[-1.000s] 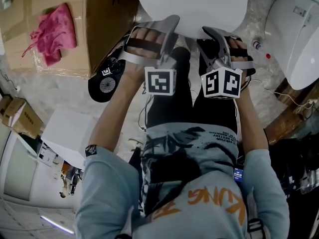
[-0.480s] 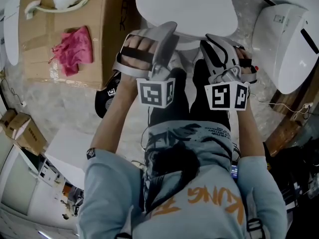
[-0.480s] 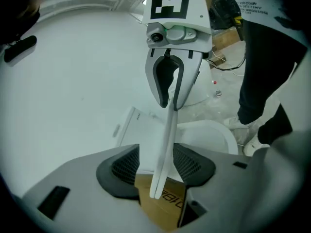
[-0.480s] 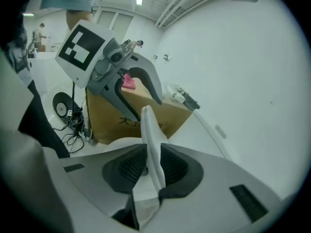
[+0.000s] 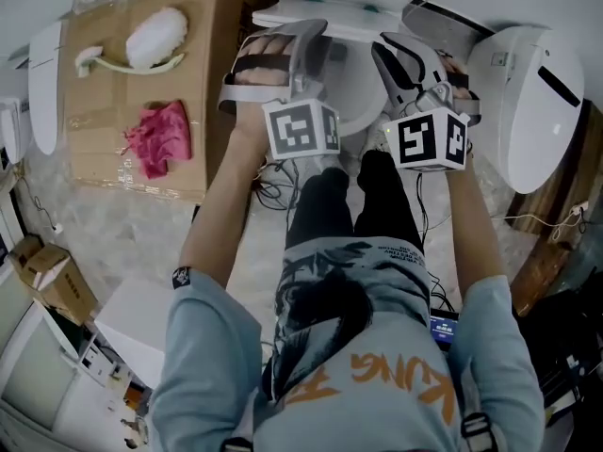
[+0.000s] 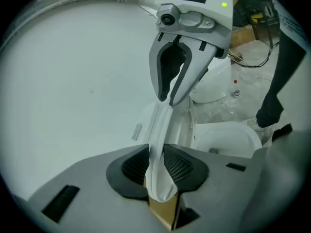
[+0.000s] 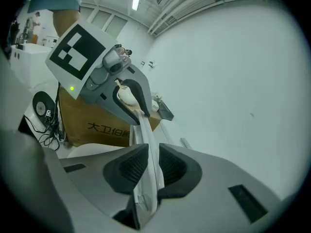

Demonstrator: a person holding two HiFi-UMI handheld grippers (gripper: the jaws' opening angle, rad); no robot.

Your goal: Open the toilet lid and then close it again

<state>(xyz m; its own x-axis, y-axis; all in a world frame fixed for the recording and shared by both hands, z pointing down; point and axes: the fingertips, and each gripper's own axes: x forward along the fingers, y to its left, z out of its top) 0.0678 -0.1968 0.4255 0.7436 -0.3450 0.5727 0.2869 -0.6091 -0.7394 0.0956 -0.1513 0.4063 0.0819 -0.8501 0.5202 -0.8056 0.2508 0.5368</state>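
Observation:
The white toilet lid [image 5: 320,19] is lifted off the bowl [image 5: 353,97] and tilts up, seen nearly edge-on in the head view. My left gripper [image 5: 306,40] and right gripper [image 5: 396,50] both hold its front rim, side by side. In the left gripper view the lid's rim [image 6: 158,178] sits pinched between the black pads [image 6: 182,166], the jaws still closing on it; the right gripper [image 6: 177,72] grips the same rim further along. In the right gripper view the rim [image 7: 145,178] is likewise between closing pads [image 7: 127,169], with the left gripper [image 7: 129,98] beyond.
A cardboard box [image 5: 104,149] at the left carries a pink cloth [image 5: 160,135] and a white brush [image 5: 155,31]. A second white toilet [image 5: 537,102] stands at the right. Cables [image 5: 273,172] lie on the floor by my legs. A small carton [image 5: 52,276] sits lower left.
Both grippers have risen together and carried the lid's front rim upward, so the lid swung from lying flat to tilted up. The jaws have narrowed onto the rim.

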